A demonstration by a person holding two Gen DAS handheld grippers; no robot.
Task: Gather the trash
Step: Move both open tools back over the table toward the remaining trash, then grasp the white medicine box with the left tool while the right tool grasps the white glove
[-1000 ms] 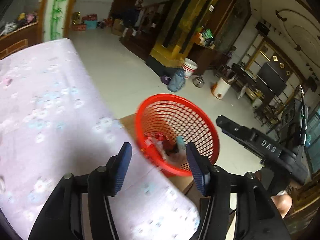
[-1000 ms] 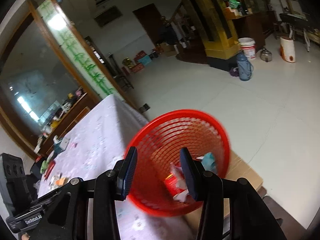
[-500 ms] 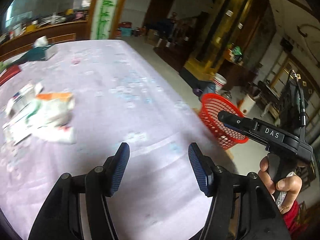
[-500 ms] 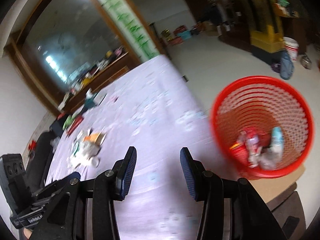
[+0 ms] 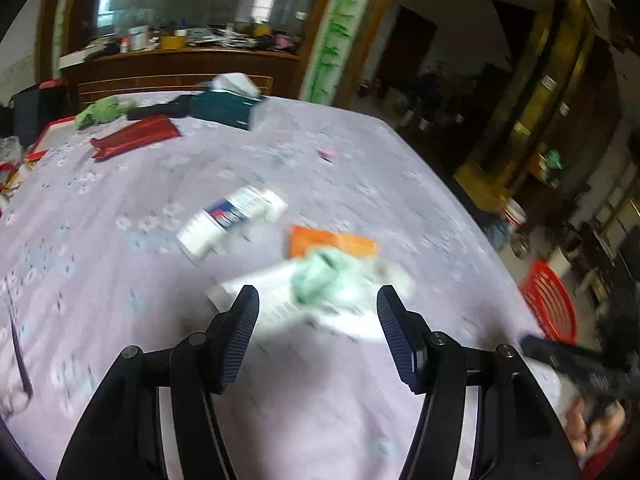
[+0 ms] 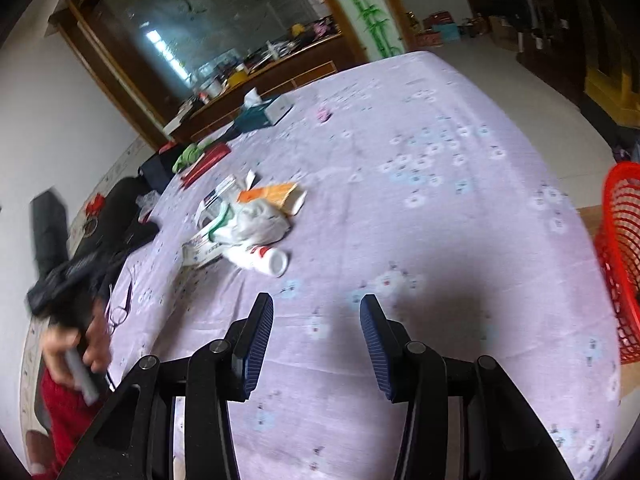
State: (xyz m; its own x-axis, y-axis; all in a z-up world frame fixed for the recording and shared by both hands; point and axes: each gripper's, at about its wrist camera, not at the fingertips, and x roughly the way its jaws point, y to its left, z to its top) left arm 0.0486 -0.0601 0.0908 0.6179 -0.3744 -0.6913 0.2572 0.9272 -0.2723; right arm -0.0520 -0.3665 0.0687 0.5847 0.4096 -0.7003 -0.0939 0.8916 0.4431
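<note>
While claws (image 5: 318,320) gape, basket (image 6: 620,256) past table edge (image 6: 576,208)

daylight, soft shadows; motion blur throughout; fisheye bending; dark corners

Both tongs swung off basket (image 6: 618,256) to table trash pile (image 5: 320,280).

Both wrist views above table (image 5: 360,152), sharing trash pile (image 6: 248,216).
</note>
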